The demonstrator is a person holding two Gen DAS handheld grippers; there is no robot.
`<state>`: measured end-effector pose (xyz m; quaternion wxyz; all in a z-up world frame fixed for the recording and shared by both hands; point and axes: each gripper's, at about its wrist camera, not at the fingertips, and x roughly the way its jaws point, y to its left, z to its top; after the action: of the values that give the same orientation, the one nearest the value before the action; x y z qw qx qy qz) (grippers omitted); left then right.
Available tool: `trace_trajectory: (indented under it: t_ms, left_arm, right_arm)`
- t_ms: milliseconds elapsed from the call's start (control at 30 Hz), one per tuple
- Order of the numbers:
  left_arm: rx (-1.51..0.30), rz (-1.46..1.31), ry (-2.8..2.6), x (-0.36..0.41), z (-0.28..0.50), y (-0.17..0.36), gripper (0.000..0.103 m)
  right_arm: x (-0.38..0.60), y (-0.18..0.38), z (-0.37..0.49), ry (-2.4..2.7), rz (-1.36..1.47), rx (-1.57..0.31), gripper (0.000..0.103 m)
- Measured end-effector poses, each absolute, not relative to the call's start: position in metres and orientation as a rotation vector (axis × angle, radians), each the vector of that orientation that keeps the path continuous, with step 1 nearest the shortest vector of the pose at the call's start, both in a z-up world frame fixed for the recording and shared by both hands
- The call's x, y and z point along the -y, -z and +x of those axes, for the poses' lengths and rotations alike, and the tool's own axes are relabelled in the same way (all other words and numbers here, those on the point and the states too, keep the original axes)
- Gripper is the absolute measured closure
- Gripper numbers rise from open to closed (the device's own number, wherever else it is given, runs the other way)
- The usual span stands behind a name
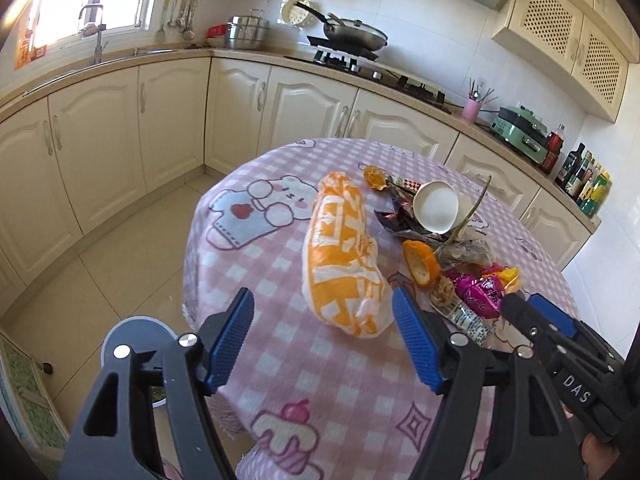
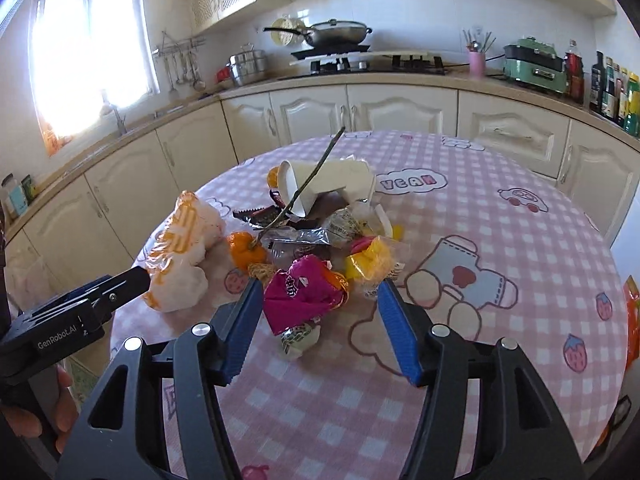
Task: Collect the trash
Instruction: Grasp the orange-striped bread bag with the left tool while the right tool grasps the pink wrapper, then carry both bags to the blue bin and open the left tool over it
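A heap of trash lies on the round table with the pink checked cloth (image 1: 280, 344). An orange-and-white plastic bag (image 1: 344, 256) lies just beyond my left gripper (image 1: 322, 296), which is open, its near end between the blue fingertips with no pad on it. A magenta wrapper (image 2: 304, 296) sits between the spread fingers of my right gripper (image 2: 320, 284), which is open. Behind it are a yellow wrapper (image 2: 368, 260), orange peel (image 2: 244, 250), a tipped paper cup (image 2: 320, 188) and a twig (image 2: 312, 176). The left gripper's tip shows beside the bag (image 2: 176, 264).
Cream kitchen cabinets (image 1: 120, 132) curve around the table, with a sink at the left, a stove and pan (image 1: 356, 34) at the back, bottles (image 2: 616, 88) at the right. Tiled floor lies left of the table. An orange packet (image 2: 632, 320) sits at the table's right edge.
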<state>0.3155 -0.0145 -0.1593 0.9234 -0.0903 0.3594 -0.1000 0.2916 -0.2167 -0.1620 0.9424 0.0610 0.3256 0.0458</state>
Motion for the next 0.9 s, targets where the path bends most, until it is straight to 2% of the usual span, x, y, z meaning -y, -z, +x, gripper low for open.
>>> trace_trajectory:
  t_ms: [67,167,233,267,333,367,467,567,600,833,867,900]
  left_arm:
    - [-0.755,-0.182,0.218,0.021,0.325,0.162,0.033]
    - [-0.774,-0.183,0.223,0.024,0.333,0.166,0.033]
    - [-0.776,-0.182,0.232,0.026,0.337,0.167,0.035]
    - [-0.787,-0.183,0.242,0.028,0.34,0.169,0.045]
    - [-0.82,-0.202,0.27,0.031,0.348,0.174,0.06]
    - [-0.821,-0.206,0.275,0.031,0.35,0.175,0.063]
    - [-0.808,-0.192,0.279,0.034,0.349,0.175,0.075]
    - [-0.783,-0.199,0.284,0.031,0.342,0.172,0.078]
    - [-0.769,-0.199,0.282,0.03,0.337,0.17,0.079]
    - [-0.705,-0.201,0.26,0.016,0.315,0.154,0.081]
    - [-0.7,-0.201,0.252,0.014,0.313,0.152,0.081]
    - [-0.696,-0.198,0.248,0.012,0.311,0.151,0.081]
  right_arm:
    - [0.217,0.166,0.301,-0.116,0.132,-0.699,0.046]
    - [0.218,0.17,0.307,-0.147,0.14,-0.735,0.057]
    - [0.215,0.171,0.312,-0.157,0.131,-0.756,0.059]
    - [0.213,0.173,0.311,-0.158,0.13,-0.766,0.06]
    - [0.214,0.173,0.311,-0.168,0.152,-0.772,0.069]
    - [0.214,0.173,0.311,-0.169,0.152,-0.778,0.074]
    - [0.212,0.175,0.314,-0.18,0.149,-0.796,0.079]
    - [0.212,0.174,0.313,-0.181,0.144,-0.788,0.087]
    - [0.21,0.173,0.311,-0.183,0.14,-0.782,0.103]
    - [0.214,0.166,0.301,-0.132,0.166,-0.74,0.101]
    - [0.213,0.164,0.299,-0.113,0.166,-0.729,0.088]
    - [0.212,0.161,0.299,-0.104,0.169,-0.72,0.059]
